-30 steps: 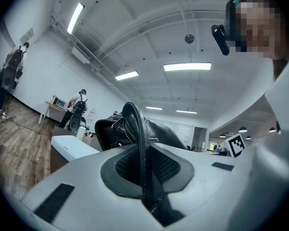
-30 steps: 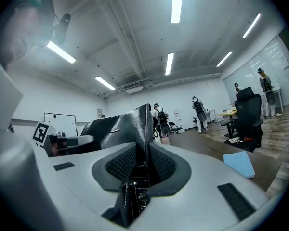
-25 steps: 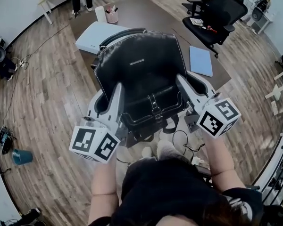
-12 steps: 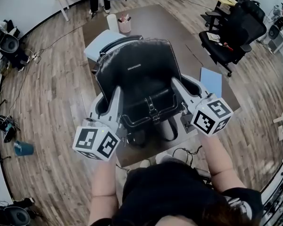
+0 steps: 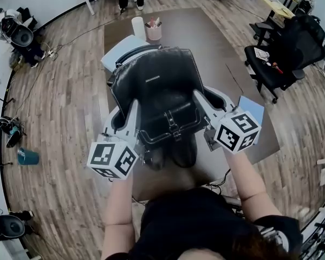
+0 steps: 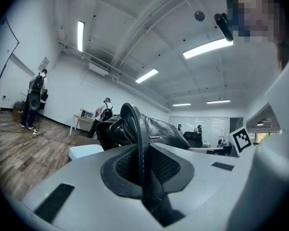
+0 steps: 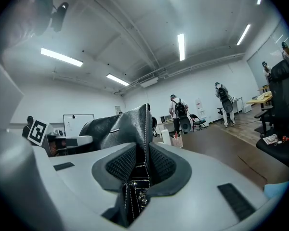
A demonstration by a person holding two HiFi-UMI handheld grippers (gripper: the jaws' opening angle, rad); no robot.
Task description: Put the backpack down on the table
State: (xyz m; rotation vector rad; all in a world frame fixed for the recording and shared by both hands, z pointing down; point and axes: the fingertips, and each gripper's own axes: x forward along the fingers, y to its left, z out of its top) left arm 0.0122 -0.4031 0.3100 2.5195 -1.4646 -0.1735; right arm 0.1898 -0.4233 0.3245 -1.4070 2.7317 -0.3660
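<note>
Black leather backpack (image 5: 162,85) farther over table (image 5: 206,42)

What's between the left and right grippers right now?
The black backpack, pinched at its sides by the left gripper and right gripper; head view shows it.

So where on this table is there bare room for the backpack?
Bare brown table runs from the pen cup down to the blue notebook, right of the backpack; the near edge under it looks clear too. The far left corner is crowded: white flat case, white cup.
</note>
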